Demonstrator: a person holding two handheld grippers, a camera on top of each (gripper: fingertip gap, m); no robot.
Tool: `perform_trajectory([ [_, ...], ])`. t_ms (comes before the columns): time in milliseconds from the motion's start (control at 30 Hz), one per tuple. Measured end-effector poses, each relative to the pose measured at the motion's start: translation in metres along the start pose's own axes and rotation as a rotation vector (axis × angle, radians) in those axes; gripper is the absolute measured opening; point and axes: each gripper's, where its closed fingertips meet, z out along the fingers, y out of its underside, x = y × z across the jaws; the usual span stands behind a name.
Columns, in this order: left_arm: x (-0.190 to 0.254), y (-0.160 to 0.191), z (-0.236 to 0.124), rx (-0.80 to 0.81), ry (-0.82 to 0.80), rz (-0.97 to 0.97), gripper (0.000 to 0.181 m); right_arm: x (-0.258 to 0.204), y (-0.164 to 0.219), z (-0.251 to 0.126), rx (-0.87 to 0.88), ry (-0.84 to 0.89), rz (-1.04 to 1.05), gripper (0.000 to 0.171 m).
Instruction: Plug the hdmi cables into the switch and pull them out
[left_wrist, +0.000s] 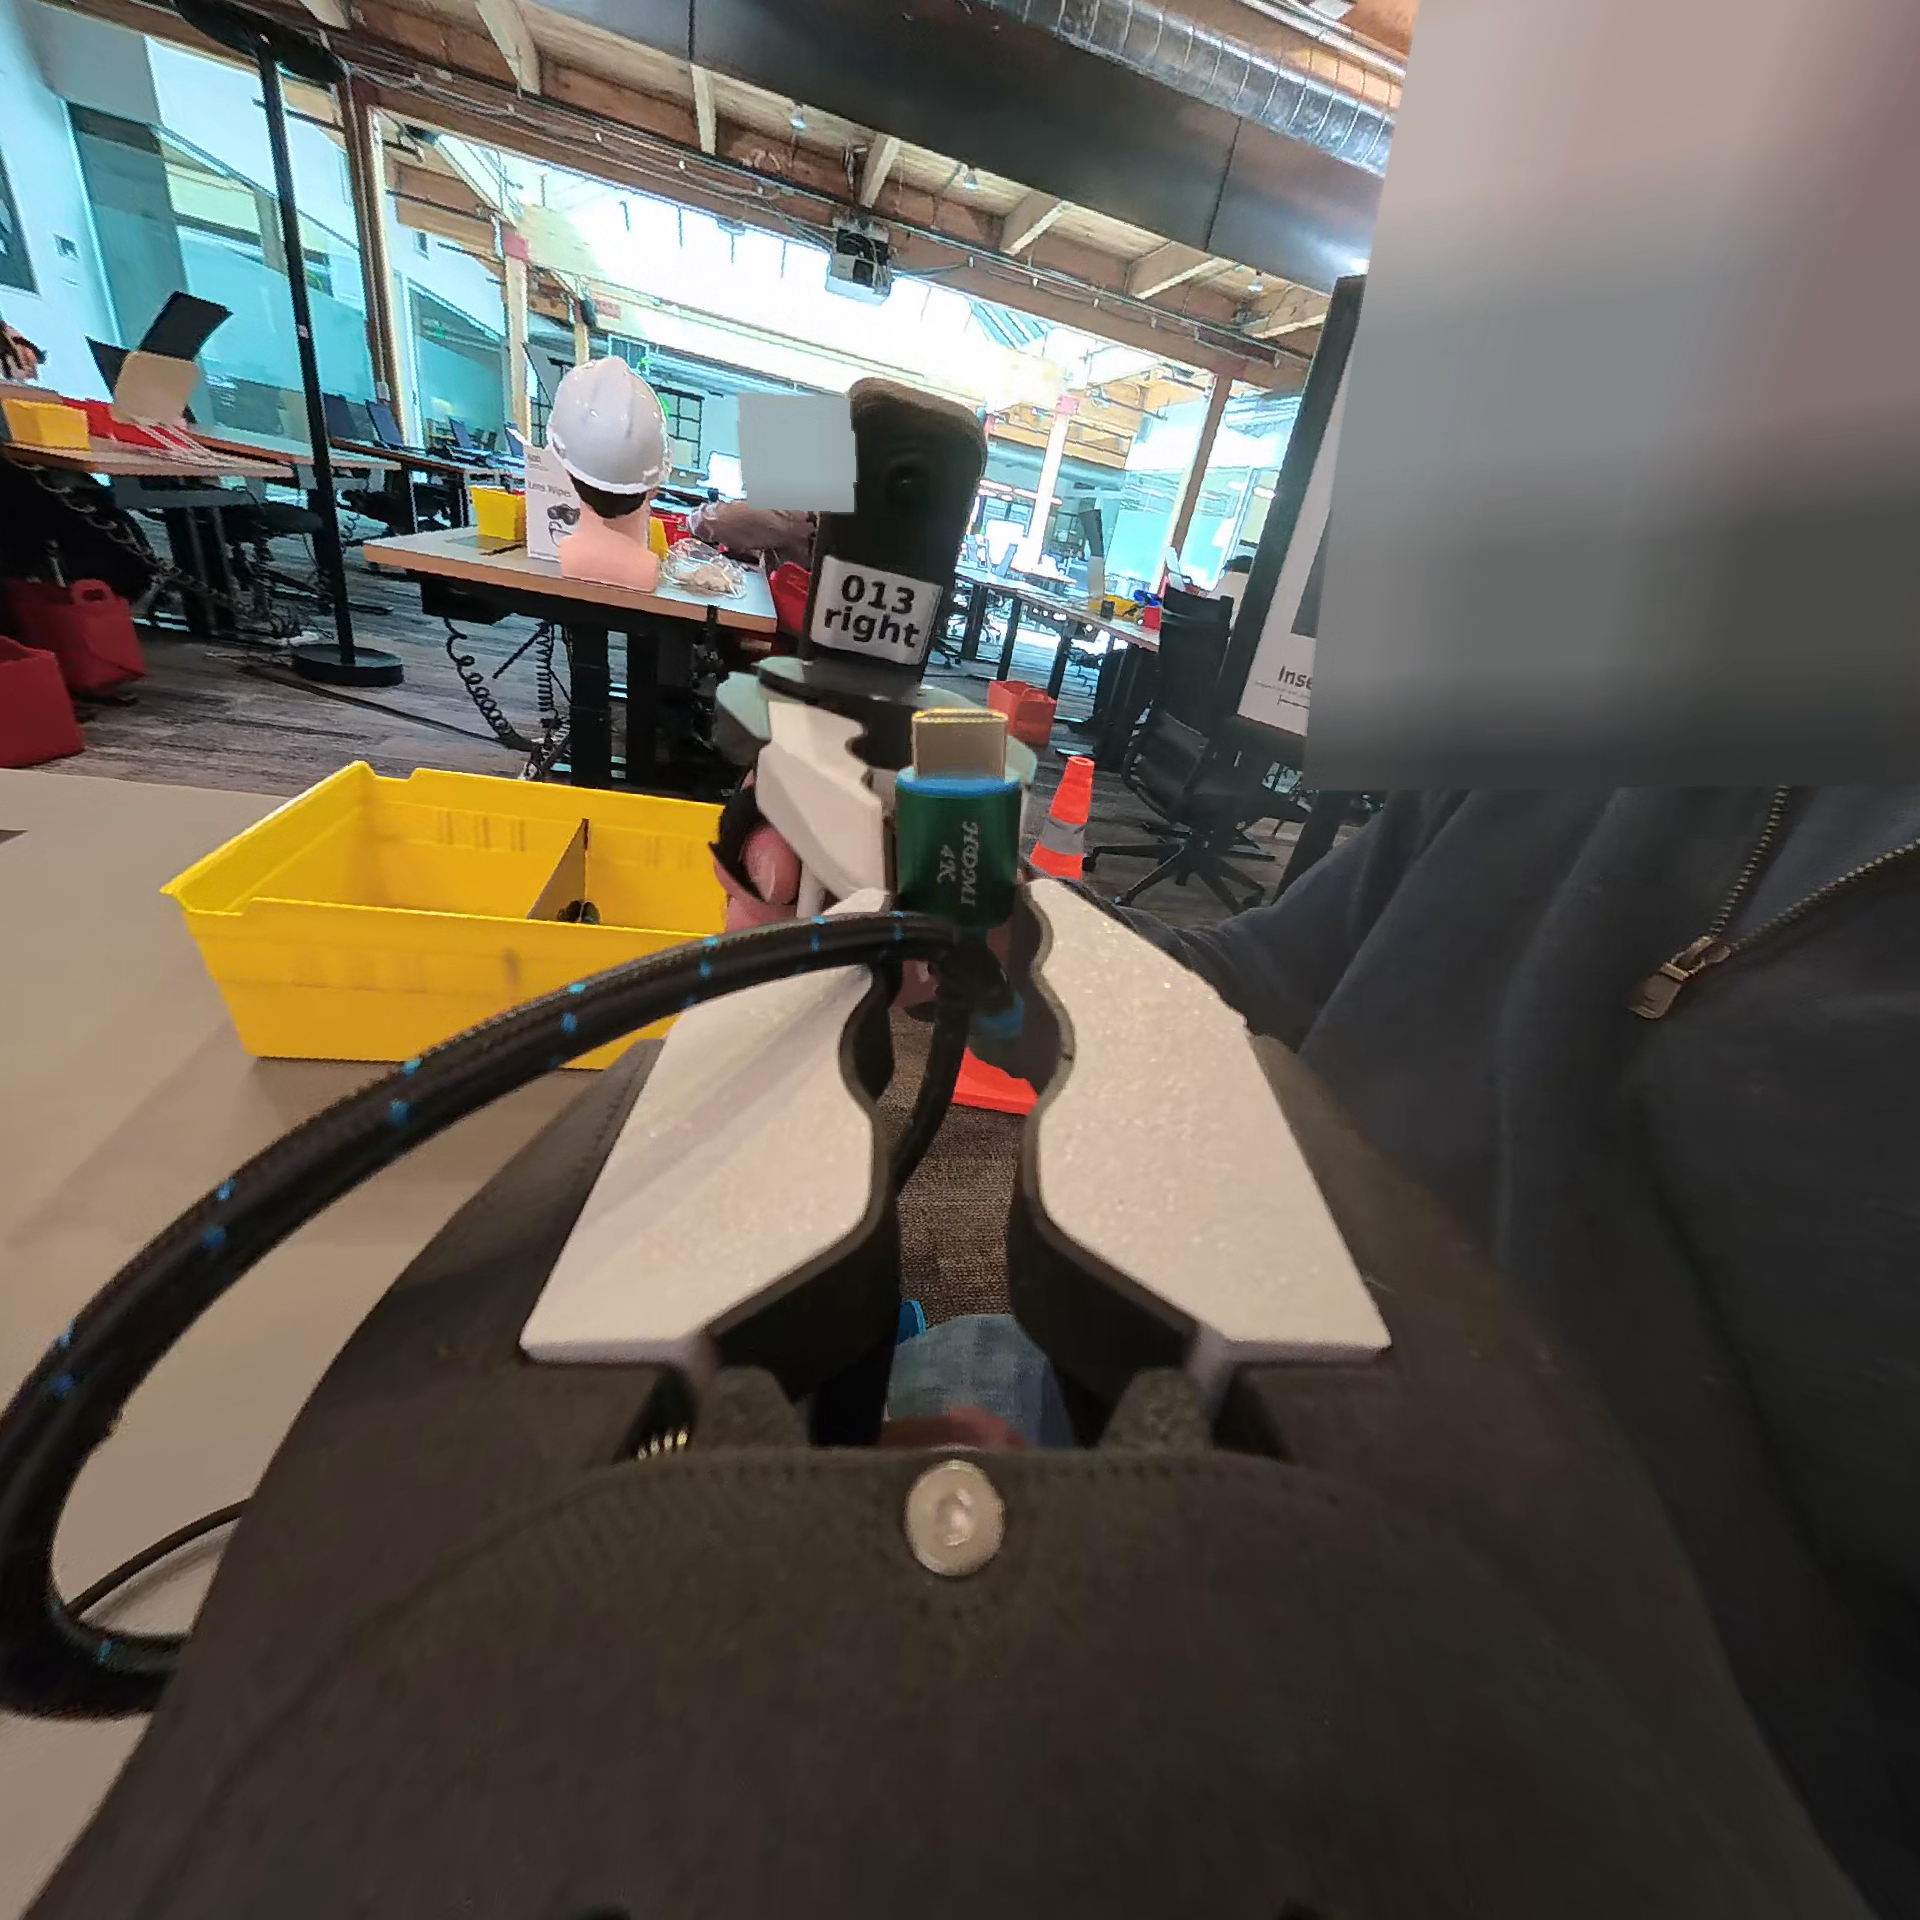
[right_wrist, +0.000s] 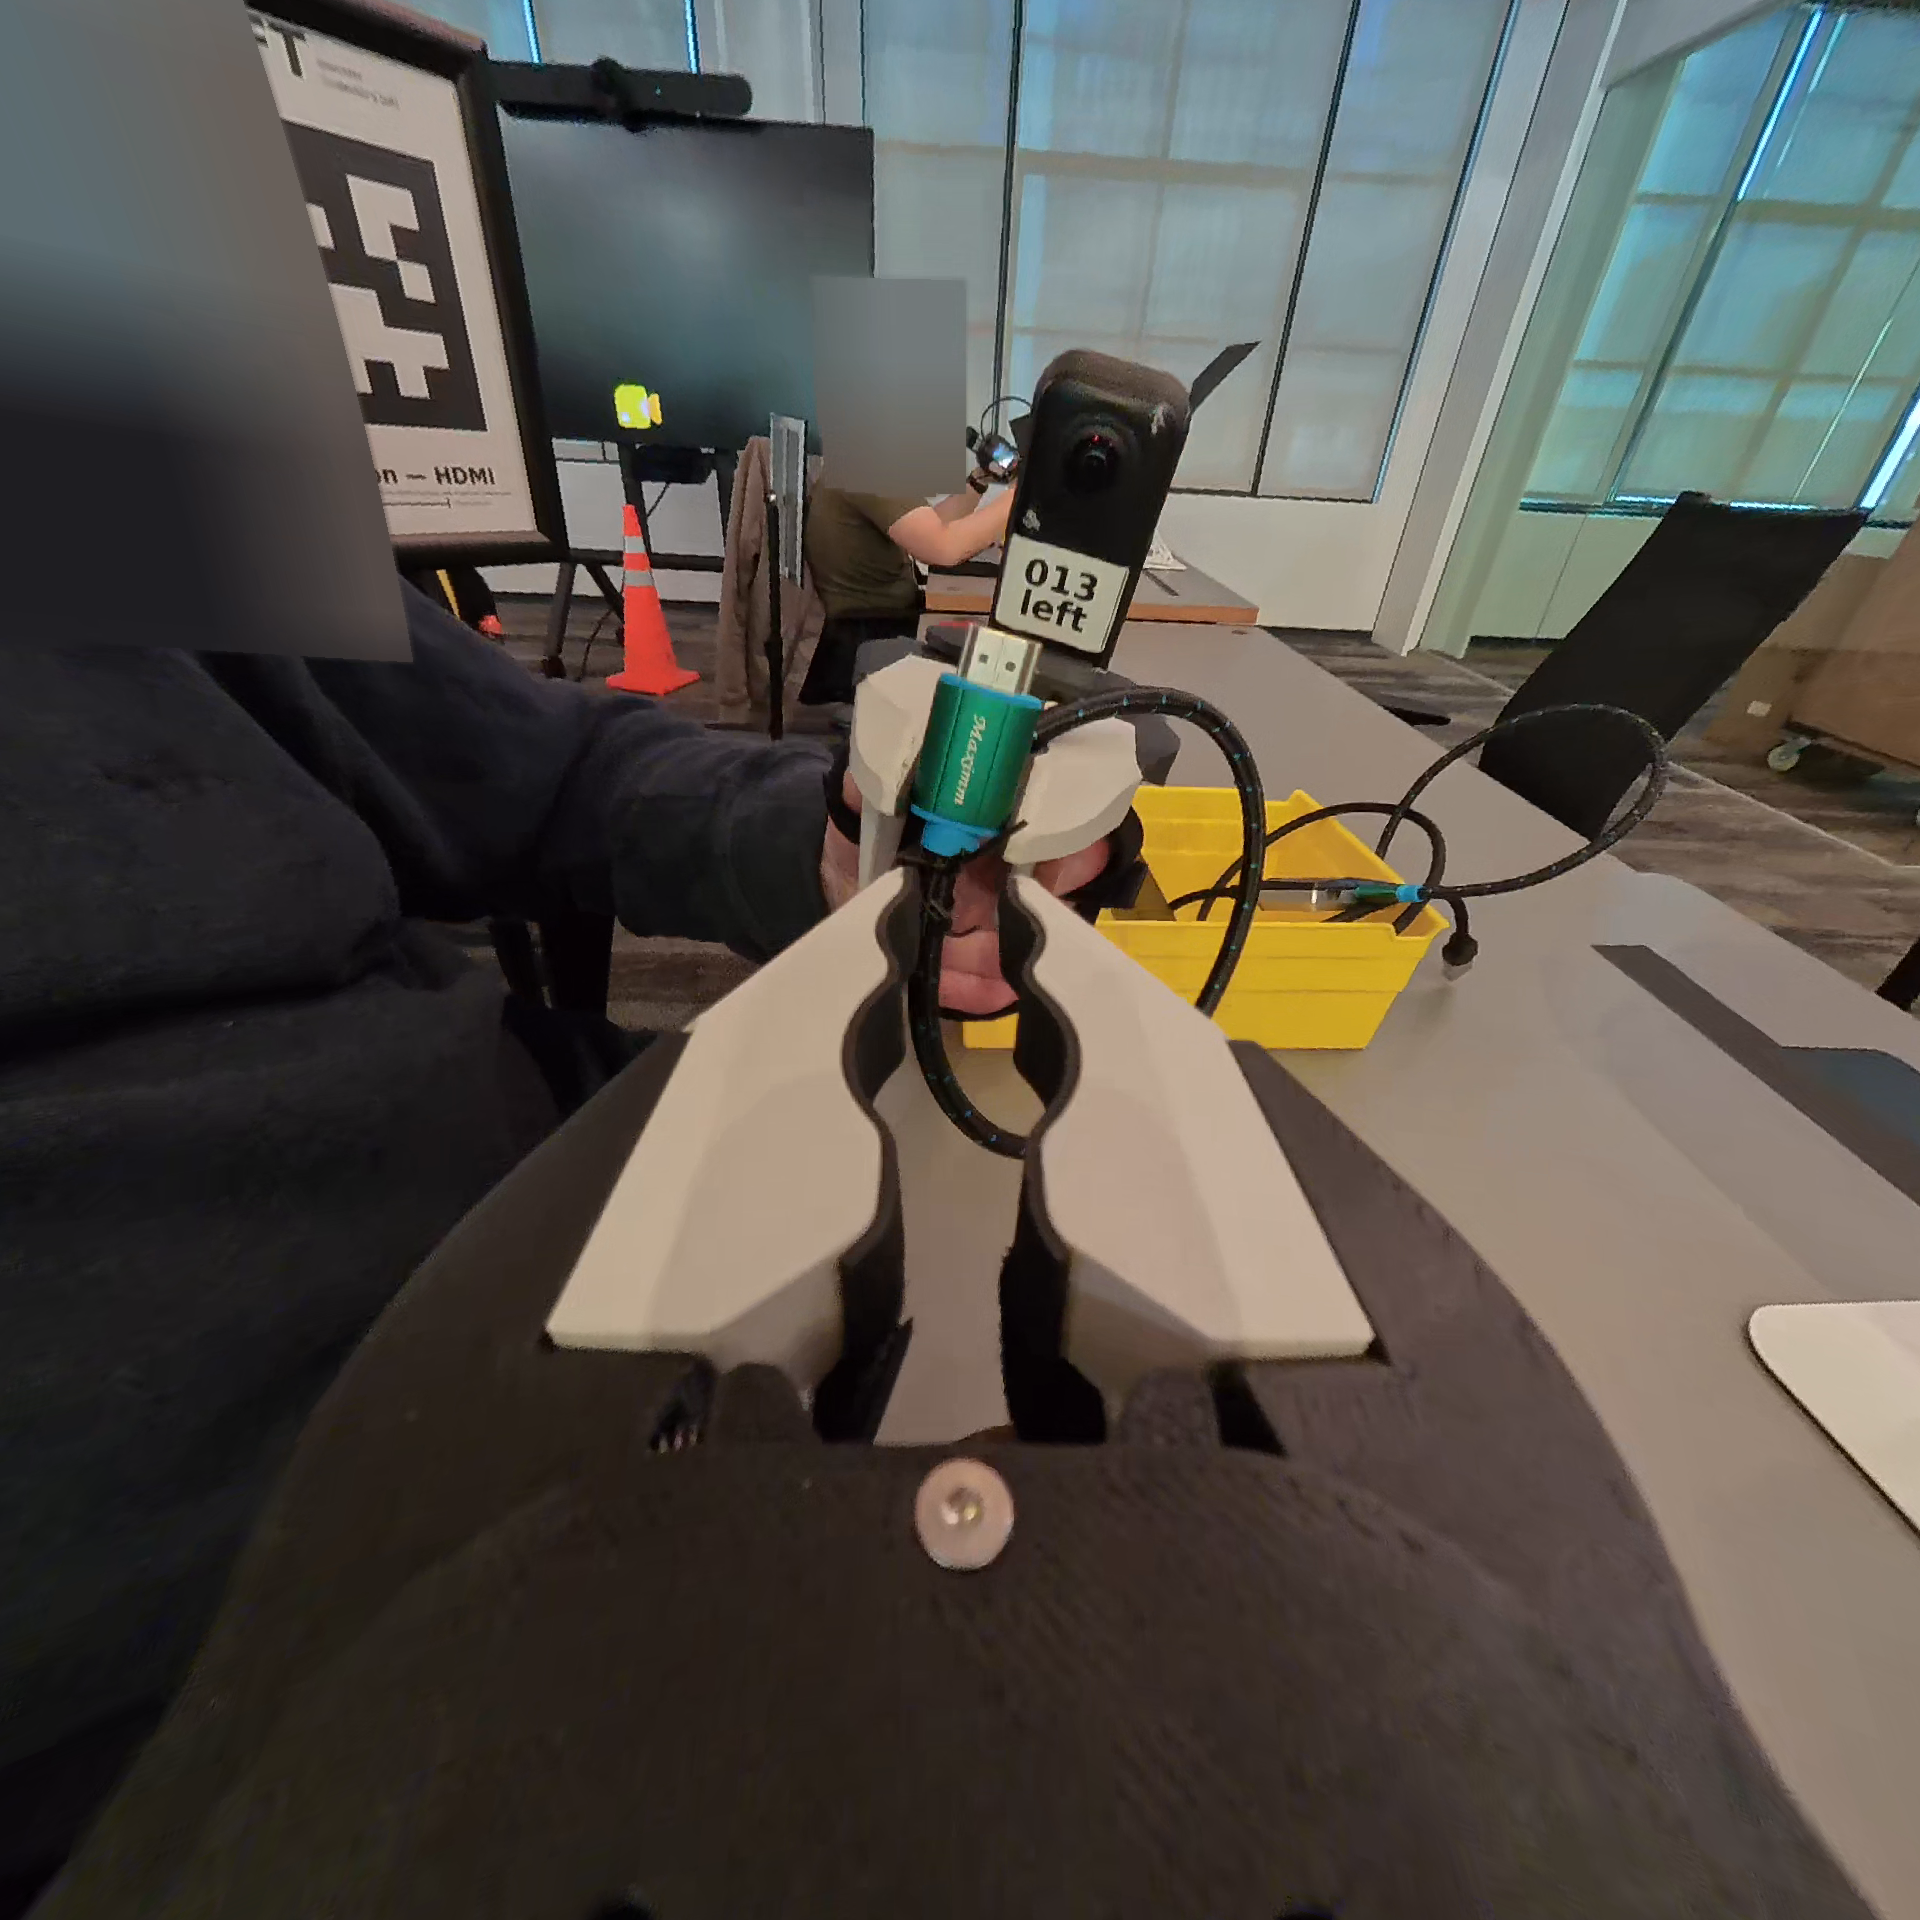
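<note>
A green HDMI plug (left_wrist: 951, 852) with a gold connector stands upright between my two grippers, which face each other above the table edge. My left gripper (left_wrist: 961, 909) is shut on the plug's lower body. In the right wrist view its white fingers (right_wrist: 1081, 790) flank the plug (right_wrist: 971, 769). My right gripper (right_wrist: 961, 881) is closed to about plug width at the blue strain relief. The black braided cable (right_wrist: 925, 987) hangs between its fingers and loops away. A small metal box (right_wrist: 1299, 891) with cables plugged in lies in a yellow bin (right_wrist: 1278, 997).
The yellow bin (left_wrist: 416, 935) sits on the grey table (right_wrist: 1455, 1195). A white flat object (right_wrist: 1839, 1392) lies at the right edge. Orange cones (right_wrist: 644, 613), a framed sign (right_wrist: 405, 312) and a black chair (right_wrist: 1662, 623) stand beyond. The holder's dark jacket (left_wrist: 1558, 1143) is close by. The tips of both grippers are at nearly the same place.
</note>
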Motion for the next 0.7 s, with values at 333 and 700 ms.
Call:
perform_trajectory([
  [333, 0.0041, 0.0025, 0.0033, -0.004, 0.032, -0.016, 0.020, -0.0064, 0.0077, 0.0011, -0.049, -0.039, -0.045, 0.004],
  [700, 0.0063, 0.0060, 0.0066, -0.033, 0.028, 0.007, 0.020, -0.0085, 0.0106, 0.0018, -0.040, -0.069, 0.031, 0.000],
])
